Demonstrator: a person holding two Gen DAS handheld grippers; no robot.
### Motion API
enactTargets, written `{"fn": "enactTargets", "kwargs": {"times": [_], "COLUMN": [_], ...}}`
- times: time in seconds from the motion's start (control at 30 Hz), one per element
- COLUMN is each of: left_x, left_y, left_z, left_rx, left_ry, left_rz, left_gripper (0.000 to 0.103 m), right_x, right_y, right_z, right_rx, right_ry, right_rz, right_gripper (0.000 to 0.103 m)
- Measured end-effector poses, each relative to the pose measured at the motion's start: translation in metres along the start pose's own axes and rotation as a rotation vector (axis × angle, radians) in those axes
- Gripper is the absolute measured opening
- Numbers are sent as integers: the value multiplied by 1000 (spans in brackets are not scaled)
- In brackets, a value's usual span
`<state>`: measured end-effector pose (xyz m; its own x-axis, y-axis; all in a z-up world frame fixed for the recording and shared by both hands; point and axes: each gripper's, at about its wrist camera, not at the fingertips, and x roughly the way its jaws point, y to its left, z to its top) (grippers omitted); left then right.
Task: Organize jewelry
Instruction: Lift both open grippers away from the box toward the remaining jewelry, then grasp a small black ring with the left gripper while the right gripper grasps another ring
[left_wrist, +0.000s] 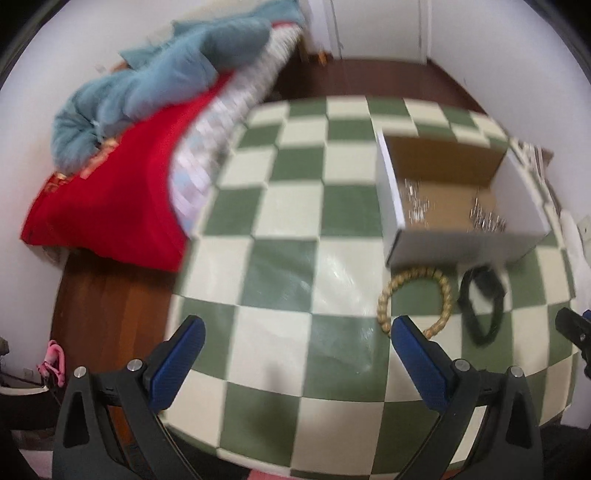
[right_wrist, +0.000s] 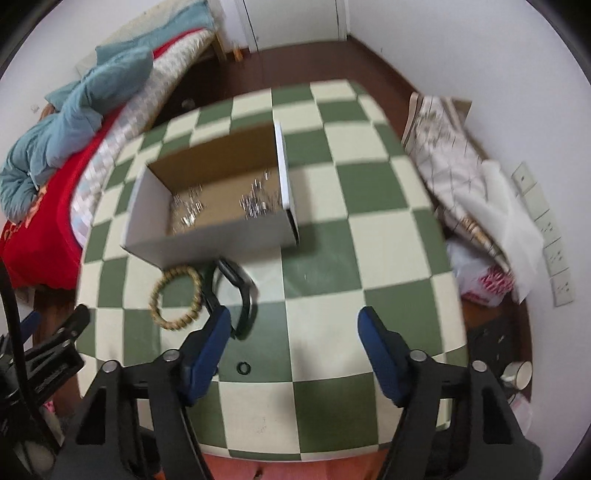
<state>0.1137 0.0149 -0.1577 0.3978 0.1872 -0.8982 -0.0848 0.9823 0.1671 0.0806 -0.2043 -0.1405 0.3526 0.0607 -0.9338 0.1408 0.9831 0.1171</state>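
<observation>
An open white cardboard box (left_wrist: 461, 242) (right_wrist: 207, 236) sits on the green-and-cream checkered table (left_wrist: 295, 280) (right_wrist: 369, 240), with silvery jewelry (left_wrist: 487, 219) (right_wrist: 258, 203) inside. In front of it lie a tan beaded bracelet (left_wrist: 384, 295) (right_wrist: 157, 291) and a black band (left_wrist: 469, 317) (right_wrist: 243, 288). A small black ring (right_wrist: 243, 368) lies nearer. My left gripper (left_wrist: 297, 332) is open and empty, left of the bracelet. My right gripper (right_wrist: 293, 325) is open and empty, its left finger (right_wrist: 207, 347) over the black band's near end.
A bed with a red cover (left_wrist: 110, 206) (right_wrist: 33, 236) and a blue quilt (left_wrist: 147, 85) (right_wrist: 74, 103) is at the left. Folded fabric and bags (right_wrist: 461, 177) lie right of the table. A cup (right_wrist: 519, 373) stands on the floor at the right.
</observation>
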Motion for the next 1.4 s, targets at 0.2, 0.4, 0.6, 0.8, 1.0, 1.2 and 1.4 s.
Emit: {"fn": "enactTargets", "kwargs": {"times": [0.2, 0.4, 0.6, 0.8, 1.0, 1.2, 1.4], "left_x": [15, 27, 28, 28, 20, 14, 15], "left_y": [-12, -13, -19, -22, -43, -80, -110], "left_z": [-25, -52, -59, -58, -58, -57, -59], "left_rx": [64, 67, 94, 105, 130, 172, 200], "left_ry": [40, 87, 89, 91, 88, 96, 105], "left_rz": [-32, -15, -17, -28, -74, -157, -203], "left_gripper": [92, 92, 92, 92, 92, 92, 87], "right_x": [41, 58, 65, 62, 53, 39, 38], "right_y": [3, 26, 48, 60, 23, -21, -42], "right_z": [-29, -55, -69, -78, -75, -72, -69], "right_rx": [7, -54, -134, -210, -95, 12, 54], "right_ry": [84, 103, 82, 48, 46, 39, 48], "right_rz": [98, 128, 76, 20, 68, 95, 77], "right_gripper": [38, 38, 38, 2, 0, 0, 0]}}
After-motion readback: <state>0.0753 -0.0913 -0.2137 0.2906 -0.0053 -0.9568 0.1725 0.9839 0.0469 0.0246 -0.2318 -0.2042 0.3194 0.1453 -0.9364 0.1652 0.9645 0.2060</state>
